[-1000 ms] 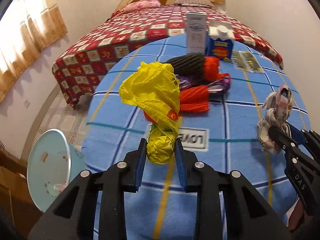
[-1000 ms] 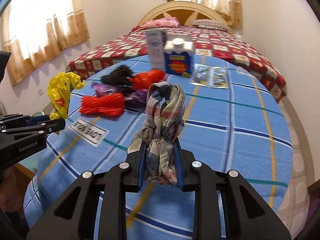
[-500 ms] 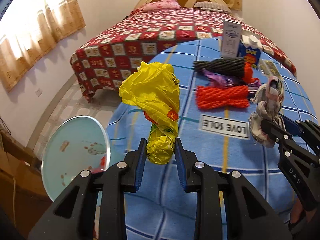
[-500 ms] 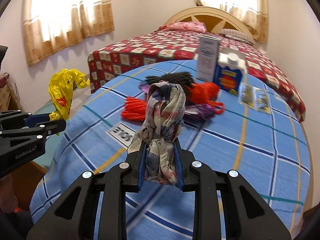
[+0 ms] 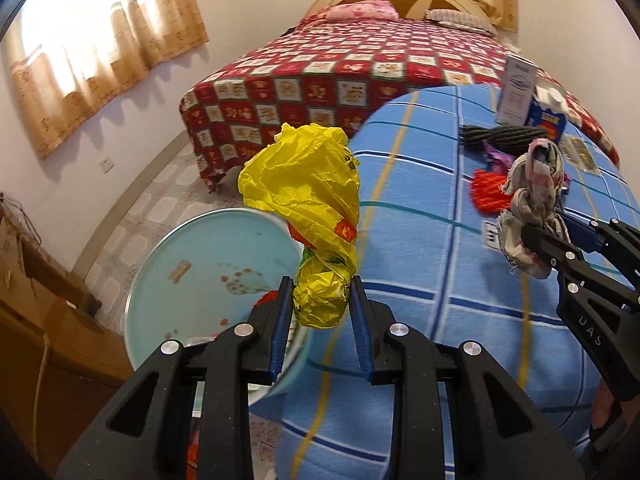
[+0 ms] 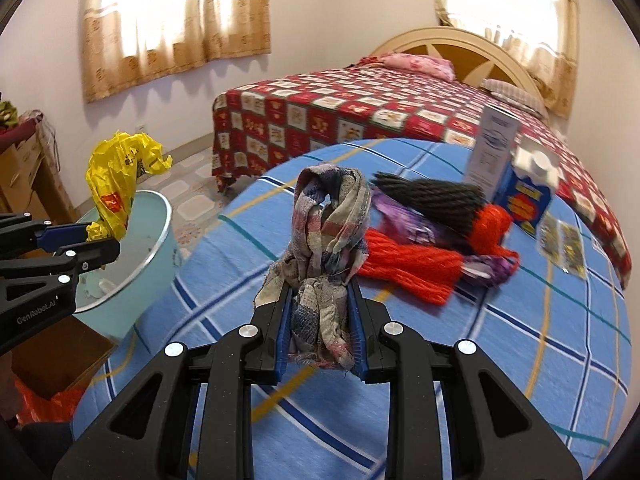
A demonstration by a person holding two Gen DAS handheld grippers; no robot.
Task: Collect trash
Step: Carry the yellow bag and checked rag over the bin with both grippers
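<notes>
Left wrist view: the left tongs (image 5: pixel 320 312) are closed tight on the knotted lower end of a crumpled yellow plastic bag (image 5: pixel 308 200), which stands up above the fingers, over the near rim of a pale blue bin (image 5: pixel 160 248) on the floor beside the desk (image 5: pixel 440 272). The bin's floor is partly hidden by the bag and the fingers; something red shows inside, too little to name. At the right edge, the right tongs (image 5: pixel 532 236) pinch a plaid rag (image 5: pixel 532 196); the letters "DAS" read on their arm. A white label on the blue checked cloth is mostly covered by the rag.

Right wrist view: the right tongs (image 6: pixel 320 320) clamp the rag's (image 6: pixel 328 232) bunched lower part. "GenRobot.AI" is printed on the left tongs (image 6: pixel 100 236). Behind the rag lie blurred red mesh (image 6: pixel 408 268), a black mesh bundle (image 6: pixel 432 196), a white carton (image 6: pixel 494 148) and a blue carton (image 6: pixel 524 196), their print unreadable.
</notes>
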